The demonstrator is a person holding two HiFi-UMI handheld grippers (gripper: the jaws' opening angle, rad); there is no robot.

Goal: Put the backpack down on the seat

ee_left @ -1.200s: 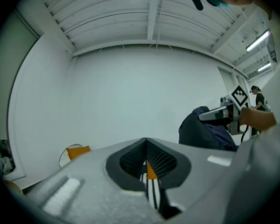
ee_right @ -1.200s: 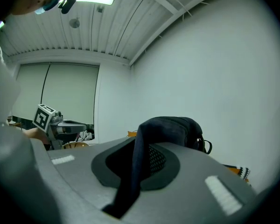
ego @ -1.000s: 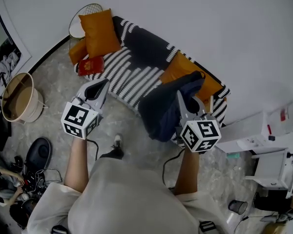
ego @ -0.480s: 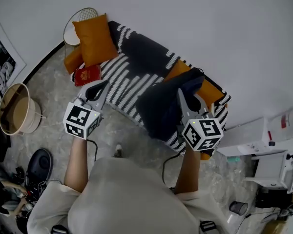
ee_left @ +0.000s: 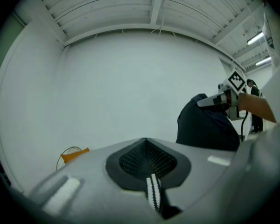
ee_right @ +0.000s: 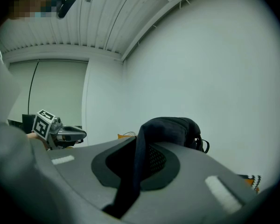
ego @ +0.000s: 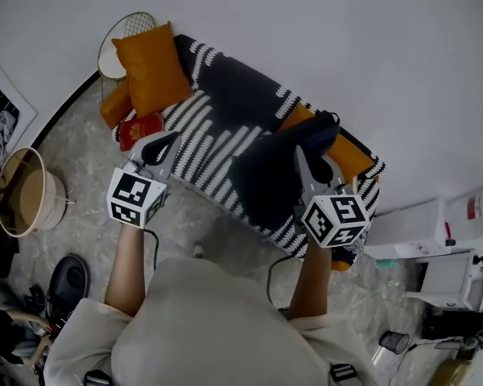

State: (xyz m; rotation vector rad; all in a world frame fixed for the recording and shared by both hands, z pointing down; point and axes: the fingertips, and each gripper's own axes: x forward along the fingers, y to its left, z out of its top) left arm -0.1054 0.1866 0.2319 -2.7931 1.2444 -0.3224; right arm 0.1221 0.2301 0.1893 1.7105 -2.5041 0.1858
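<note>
While a person stands at a striped sofa (ego: 217, 131), the head view shows the right gripper (ego: 302, 158) holding a dark backpack (ego: 270, 179) over the seat's right end, against an orange cushion (ego: 354, 158). The left gripper (ego: 169, 141) hangs well apart from it. In the left gripper view the jaws are pressed together with nothing between them. In the right gripper view the jaws pinch the backpack's strap (ee_right: 133, 171).
</note>
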